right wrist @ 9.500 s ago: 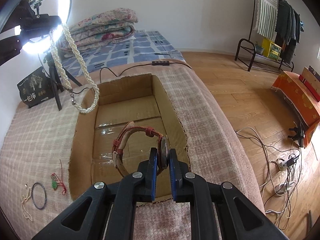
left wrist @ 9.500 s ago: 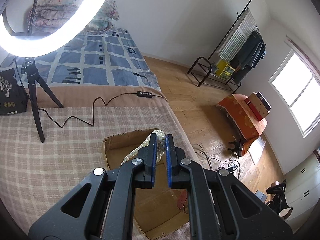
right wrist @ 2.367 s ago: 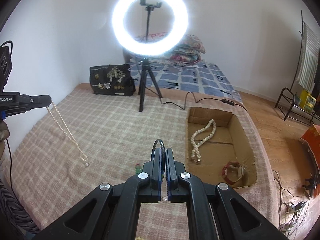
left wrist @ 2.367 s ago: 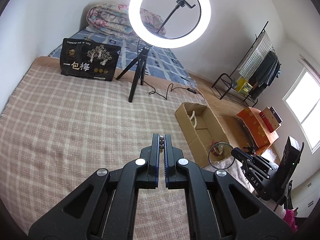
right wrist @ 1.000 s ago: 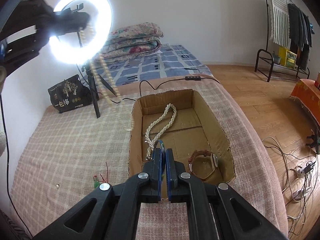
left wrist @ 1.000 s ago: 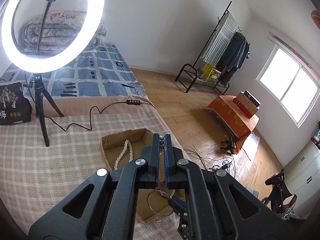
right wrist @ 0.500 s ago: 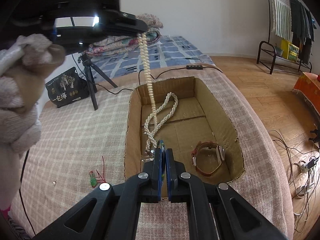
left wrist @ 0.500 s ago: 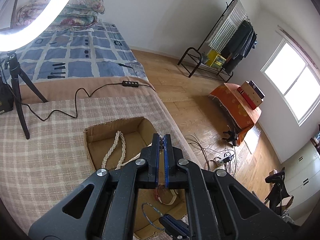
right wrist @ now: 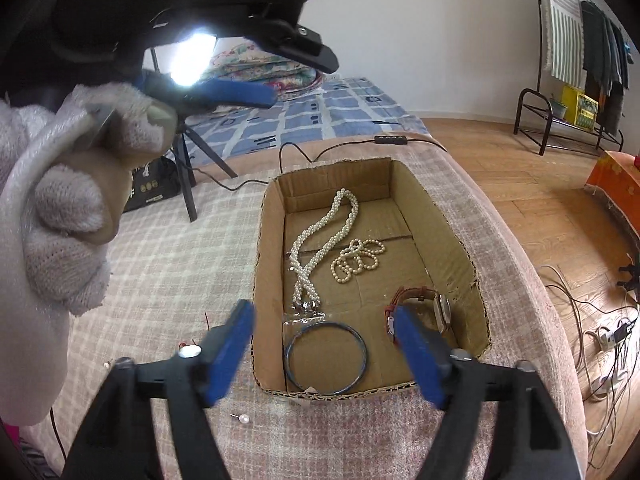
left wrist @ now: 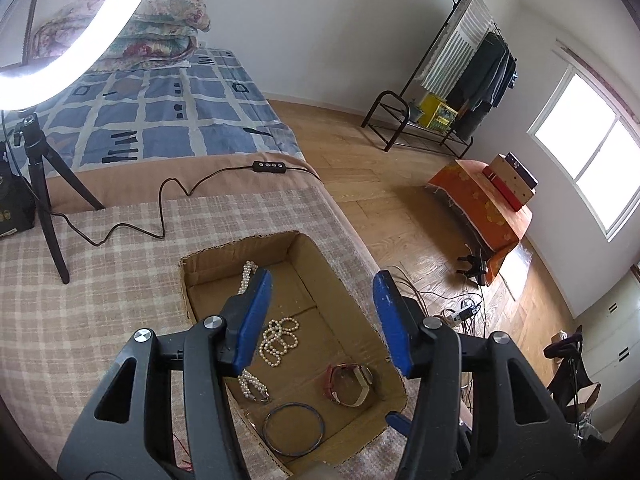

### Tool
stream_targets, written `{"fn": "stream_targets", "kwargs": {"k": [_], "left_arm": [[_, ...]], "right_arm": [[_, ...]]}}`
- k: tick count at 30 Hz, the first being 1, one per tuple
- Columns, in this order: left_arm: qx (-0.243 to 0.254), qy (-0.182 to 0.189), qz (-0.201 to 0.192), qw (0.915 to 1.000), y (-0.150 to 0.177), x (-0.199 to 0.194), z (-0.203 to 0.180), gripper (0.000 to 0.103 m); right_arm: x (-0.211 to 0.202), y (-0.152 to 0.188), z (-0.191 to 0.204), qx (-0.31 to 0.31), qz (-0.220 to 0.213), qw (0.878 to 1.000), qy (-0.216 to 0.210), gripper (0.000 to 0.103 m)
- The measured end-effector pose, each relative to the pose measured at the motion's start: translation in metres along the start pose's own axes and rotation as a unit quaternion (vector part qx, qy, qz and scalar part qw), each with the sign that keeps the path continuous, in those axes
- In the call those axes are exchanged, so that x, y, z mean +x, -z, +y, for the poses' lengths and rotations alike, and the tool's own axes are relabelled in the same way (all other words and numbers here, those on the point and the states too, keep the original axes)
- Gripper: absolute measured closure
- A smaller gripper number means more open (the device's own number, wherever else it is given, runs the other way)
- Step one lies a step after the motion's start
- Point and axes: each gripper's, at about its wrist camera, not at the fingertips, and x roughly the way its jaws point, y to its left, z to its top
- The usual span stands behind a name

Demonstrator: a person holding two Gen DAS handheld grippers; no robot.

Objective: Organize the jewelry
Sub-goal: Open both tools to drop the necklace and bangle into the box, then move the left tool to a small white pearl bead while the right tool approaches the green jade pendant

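Observation:
An open cardboard box [right wrist: 332, 166] sits on the checked blanket. In it lie a thick braided pearl necklace [right wrist: 320, 240], a coiled thin pearl strand [right wrist: 358, 260], a red-strapped watch [right wrist: 424, 304] and a blue bangle [right wrist: 325, 356]. My right gripper [right wrist: 322, 311] hovers over the box's near end, its jaws opening with nothing between them and the bangle below. My left gripper [left wrist: 321, 276] hangs above the box [left wrist: 240, 246], jaws also opening and empty, over the thin strand [left wrist: 280, 340]. A loose pearl stud [right wrist: 244, 419] lies on the blanket.
A gloved hand [right wrist: 68, 220] holding the left gripper fills the left of the right wrist view. A ring-light tripod [left wrist: 40, 184] and its cable [left wrist: 168, 196] stand beyond the box. The bed edge drops to a wooden floor with cables [right wrist: 600, 344] on the right.
Both grippers were shut, the left on the hanging thin pearl strand, the right on the bangle. Both jaws now stand apart, and the strand and bangle lie in the box.

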Motion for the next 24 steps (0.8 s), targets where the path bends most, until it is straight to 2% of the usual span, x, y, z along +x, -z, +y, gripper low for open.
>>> {"fn": "stream_targets", "kwargs": {"k": [3,8,17,24], "left_arm": [[0.001,-0.005,0.000,1.0000,0.001,-0.005,0.003,0.049],[0.006,-0.020,-0.007,0.9998,0.003,-0.020,0.010,0.049],[0.018,-0.050,-0.023,0.9983,0.010,-0.059,0.031,0.049],[0.020,-0.079,-0.043,0.9957,0.020,-0.105,0.062,0.049]], "right_arm": [[-0.003,-0.001,0.001,-0.003,-0.007,1.000,0.006,0.015],[-0.009,-0.002,0.004,-0.007,-0.015,1.000,0.014,0.003],[-0.018,-0.004,0.008,0.001,-0.030,0.999,0.014,0.000],[-0.031,-0.004,0.026,-0.049,-0.055,0.997,0.019,0.000]]}}
